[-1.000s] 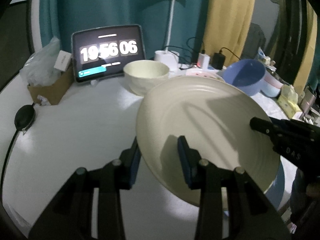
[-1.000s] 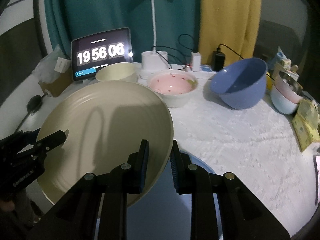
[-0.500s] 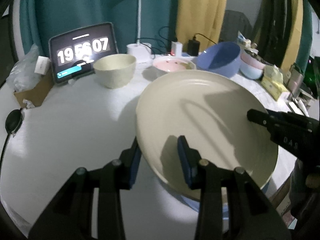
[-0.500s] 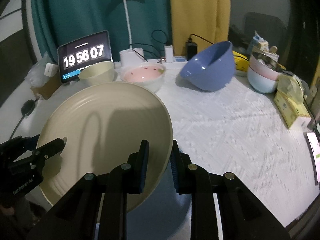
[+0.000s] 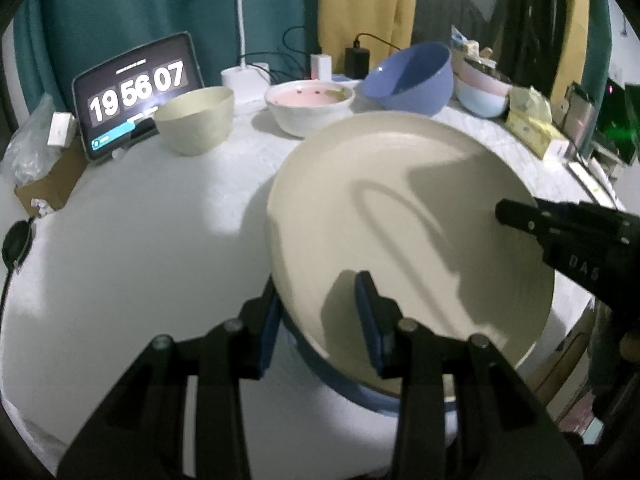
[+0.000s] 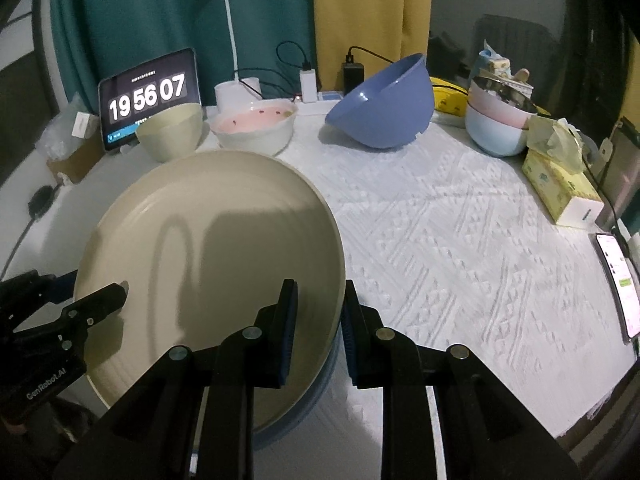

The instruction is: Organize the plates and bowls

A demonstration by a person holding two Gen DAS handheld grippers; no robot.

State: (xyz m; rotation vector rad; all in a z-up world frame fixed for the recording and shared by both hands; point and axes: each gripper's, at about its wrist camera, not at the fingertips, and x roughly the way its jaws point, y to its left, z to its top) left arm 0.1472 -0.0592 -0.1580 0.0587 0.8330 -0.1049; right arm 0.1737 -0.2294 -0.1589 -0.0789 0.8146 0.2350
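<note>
A large cream plate (image 5: 408,216) (image 6: 212,248) is held by both grippers. My left gripper (image 5: 320,316) is shut on its left rim and my right gripper (image 6: 318,320) is shut on its right rim. The plate hangs tilted just above a blue plate (image 5: 360,392) (image 6: 316,384) near the table's front edge; whether they touch I cannot tell. A cream bowl (image 5: 196,118) (image 6: 170,132), a pink-lined bowl (image 5: 310,106) (image 6: 256,128) and a tipped blue bowl (image 5: 412,78) (image 6: 384,102) stand at the back.
A clock tablet (image 5: 138,94) (image 6: 150,96), a lamp base (image 6: 238,94) with chargers and cables line the back. Stacked pink and light-blue bowls (image 6: 498,124), a tissue box (image 6: 560,184) and a phone (image 6: 618,284) sit right. A cardboard box (image 5: 48,184) sits left.
Both grippers have carried the cream plate down and toward the front, lower over the blue plate. The views swung right, showing more of the table's right side.
</note>
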